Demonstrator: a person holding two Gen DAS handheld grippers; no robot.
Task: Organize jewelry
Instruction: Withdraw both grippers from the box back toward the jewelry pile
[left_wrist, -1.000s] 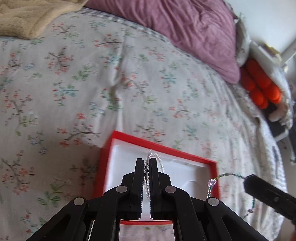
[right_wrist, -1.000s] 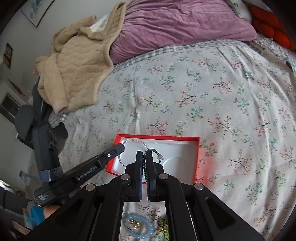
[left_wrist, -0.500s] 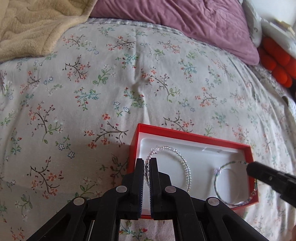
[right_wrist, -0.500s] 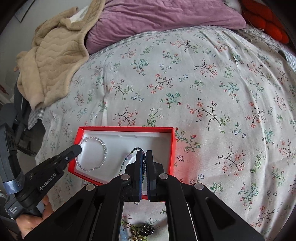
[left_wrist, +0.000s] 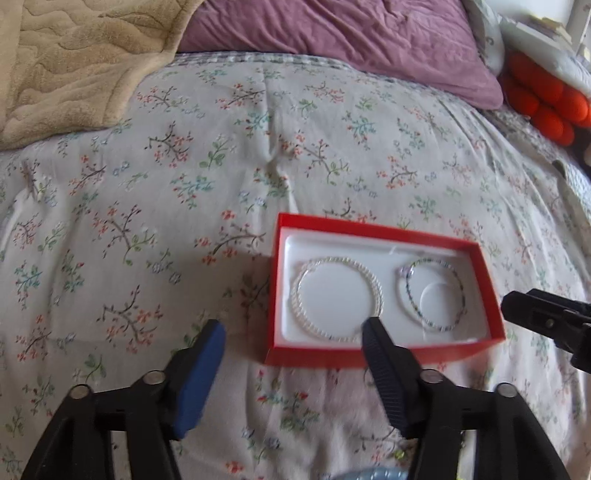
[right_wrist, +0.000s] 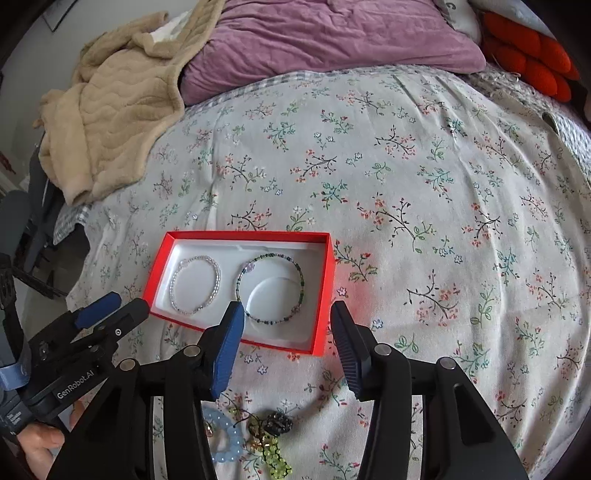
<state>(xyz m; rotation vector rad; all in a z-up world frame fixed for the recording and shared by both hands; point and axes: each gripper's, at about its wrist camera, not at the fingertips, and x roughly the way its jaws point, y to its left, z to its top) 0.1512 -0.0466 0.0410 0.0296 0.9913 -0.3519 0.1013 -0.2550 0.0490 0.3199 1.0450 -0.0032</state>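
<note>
Red box (right_wrist: 325, 295) sat open on the floral bedspread (right_wrist: 406, 184), white insert inside, two bracelets flat in it: clear beaded bracelet (right_wrist: 195, 283) on the left half, dark green beaded bracelet (right_wrist: 271, 288) on the right half, around a round recess; the two lay side by side, apart. Left gripper (left_wrist: 293, 334) had its jaws opening, nothing between them, hanging over the box's near left corner. Right gripper (right_wrist: 288, 325) also opening and empty, over the near right part of the box. More pieces lay loose on the bedspread near the right gripper: a pale blue chunky bracelet (right_wrist: 225, 435), a lime-green beaded piece (right_wrist: 275, 454), a dark cluster (right_wrist: 277, 424) too small to identify. All looked light, floppy, beads probably slippery and rolling; likely best pinched across the strand at one spot on the loop. Tangling of the loose heap seemed a risk.
</note>
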